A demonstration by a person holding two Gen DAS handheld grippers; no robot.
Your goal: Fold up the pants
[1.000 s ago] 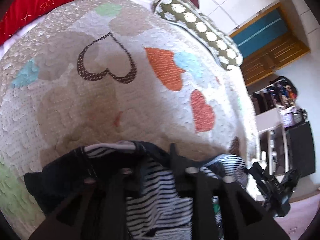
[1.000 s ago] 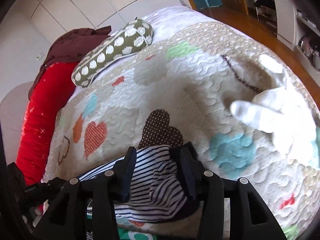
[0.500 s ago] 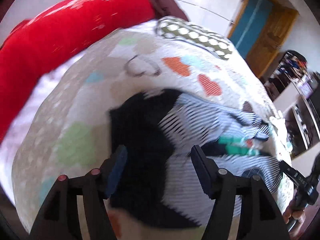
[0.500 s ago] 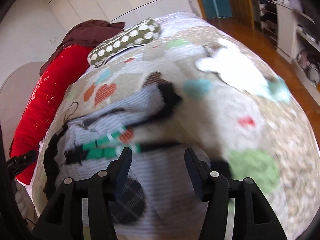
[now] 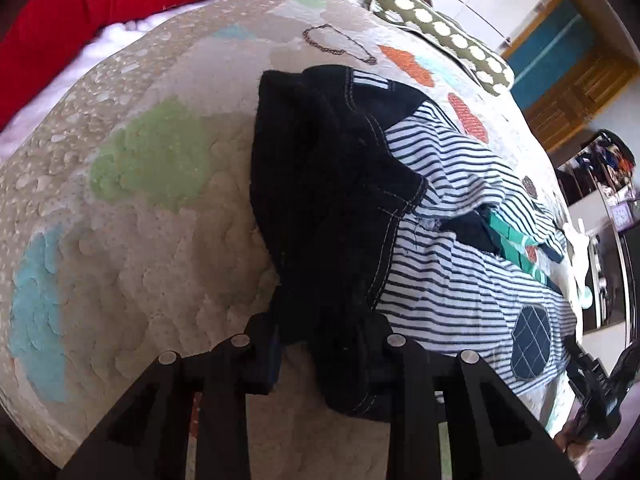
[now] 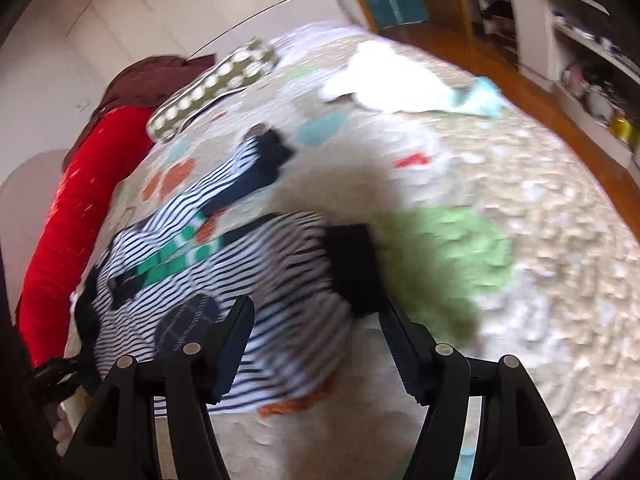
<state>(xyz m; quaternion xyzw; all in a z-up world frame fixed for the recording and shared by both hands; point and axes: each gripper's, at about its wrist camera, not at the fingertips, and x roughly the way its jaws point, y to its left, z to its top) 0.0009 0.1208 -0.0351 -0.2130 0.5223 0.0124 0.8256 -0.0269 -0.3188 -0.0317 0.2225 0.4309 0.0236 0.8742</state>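
Note:
The pants (image 5: 440, 280) are navy-and-white striped, with a dark navy waistband (image 5: 320, 200), green patches and a checked knee patch. They lie spread across the heart-patterned quilt (image 5: 152, 240). In the left wrist view my left gripper (image 5: 324, 354) is closing its jaws, and the near end of the dark waistband bunches between its pads. In the blurred right wrist view my right gripper (image 6: 318, 338) stands open over a striped leg (image 6: 280, 280). That leg's dark cuff (image 6: 352, 272) lies just ahead of its right finger (image 6: 400, 340), and the pads press on nothing.
A red bolster (image 5: 120, 0) and a green polka-dot pillow (image 5: 440, 28) lie along the bed's far side. A white and pale teal cloth (image 6: 400, 80) rests near the quilt's far right edge. Beyond the bed are a wooden floor (image 6: 500, 60) and shelves (image 6: 580, 40).
Both grippers held the pants' edge a second ago, then drew back as the pants spread out on the quilt. The left opened and closed on the waistband. The right let go and stays open.

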